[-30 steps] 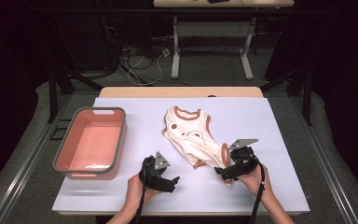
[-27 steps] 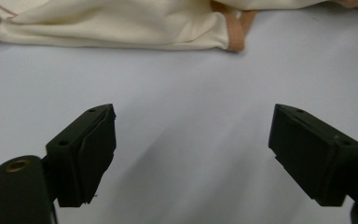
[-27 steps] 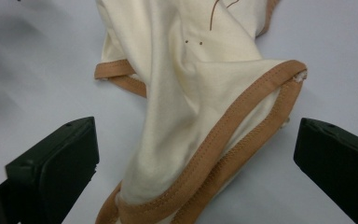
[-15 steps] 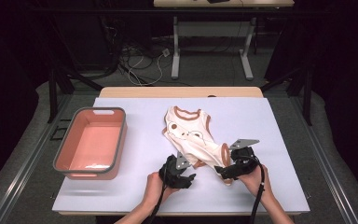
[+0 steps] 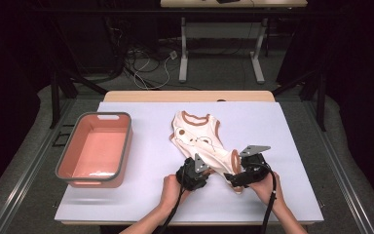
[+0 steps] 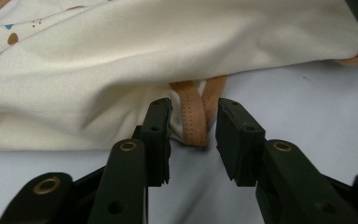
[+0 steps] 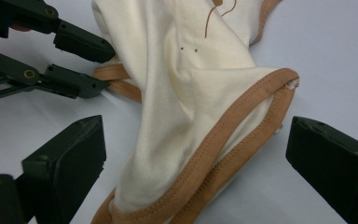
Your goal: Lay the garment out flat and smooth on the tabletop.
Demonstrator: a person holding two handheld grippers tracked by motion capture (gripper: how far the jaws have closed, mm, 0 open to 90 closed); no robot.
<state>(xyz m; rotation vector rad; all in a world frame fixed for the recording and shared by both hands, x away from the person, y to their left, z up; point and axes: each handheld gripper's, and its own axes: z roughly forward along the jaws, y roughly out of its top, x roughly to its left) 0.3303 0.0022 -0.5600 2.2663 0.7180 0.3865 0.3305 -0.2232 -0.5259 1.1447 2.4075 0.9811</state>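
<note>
Black two-jaw grippers (image 5: pixel 193 171), brass-ringed screw holes, grey three-cornered plates, trailing black cables.

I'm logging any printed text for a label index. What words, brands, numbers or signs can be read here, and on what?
None can be read.
baby bodysuit: only a cartoon print, dots and tan trim, no letters.
pink bin: plain, no label.
left tool and right tool: black, unmarked.

Cream cotton baby bodysuit with tan trim (image 5: pixel 199 141) on the white table (image 5: pixel 292 131) right of centre, pink rectangular plastic tub (image 5: pixel 61 168) well apart at left, left gripper (image 5: pixel 195 171) and right gripper (image 5: pixel 233 179) at the bodysuit's near end.
</note>
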